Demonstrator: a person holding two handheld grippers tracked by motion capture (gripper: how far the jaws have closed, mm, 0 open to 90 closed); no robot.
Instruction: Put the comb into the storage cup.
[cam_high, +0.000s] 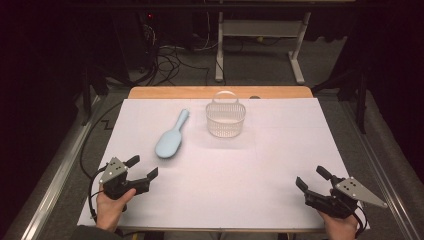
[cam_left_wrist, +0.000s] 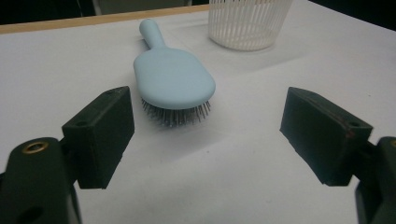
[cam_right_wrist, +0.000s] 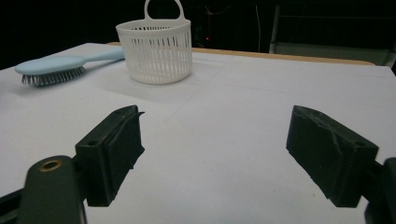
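1. Both tongs stand wide open and hold nothing: the left tongs sit at the lower left of the high view, the right tongs at its lower right, each low over the worktop.
2. Straight ahead of the left tongs lies the brush, pale blue, bristles down, a little left of centre in the high view. Its broad head points toward the person and its handle runs up and right toward the basket.
3. In the left gripper view the brush fills the upper middle of the frame, between the two jaws and somewhat beyond them, not touched.
4. It looks like light, stiff plastic with a smooth, rounded back, so likely a bit slippery. The bristles will give under pressure and make a poor hold.
5. Best hold, as I judge it: across the narrow handle or the neck, jaws on its two sides; the head looks broad for the gap.
6. The basket, white and slatted with an upright loop handle, stands just right of the brush handle's tip, near but apart. It looks light and could tip if bumped.
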